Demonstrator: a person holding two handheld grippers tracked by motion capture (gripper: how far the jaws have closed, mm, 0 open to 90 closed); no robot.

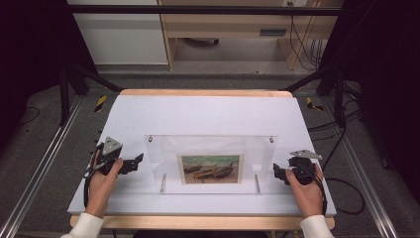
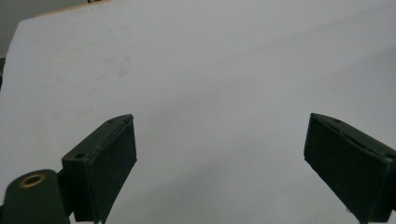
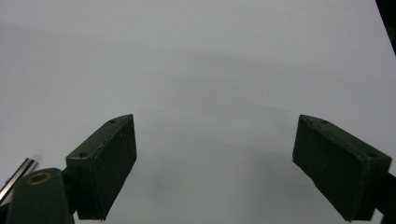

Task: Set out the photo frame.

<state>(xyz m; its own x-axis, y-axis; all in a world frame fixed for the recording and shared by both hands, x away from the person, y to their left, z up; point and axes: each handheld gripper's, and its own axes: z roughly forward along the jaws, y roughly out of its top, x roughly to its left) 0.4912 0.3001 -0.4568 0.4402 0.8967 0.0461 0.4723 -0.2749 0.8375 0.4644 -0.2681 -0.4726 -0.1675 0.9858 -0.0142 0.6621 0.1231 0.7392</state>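
A clear acrylic picture frame [image 1: 213, 146] lies flat in the middle of the white table. Inside it is a small painting of boats [image 1: 210, 168]. Two metal pins [image 1: 163, 182] sit near its front edge and a small screw marks each back corner. My left gripper [image 1: 135, 164] rests just left of the frame, pointing at it, apart from its edge. My right gripper [image 1: 277, 174] sits just right of the frame. In the left gripper view my left gripper [image 2: 219, 121] is open over bare white surface. In the right gripper view my right gripper [image 3: 215, 119] is open too, with nothing between its jaws.
The white table board [image 1: 208, 111] has a wooden edge at back and front. A metal rod [image 3: 16, 175] shows at the lower left of the right gripper view. Aluminium rails run along both sides of the table, and cables lie on the floor at the right.
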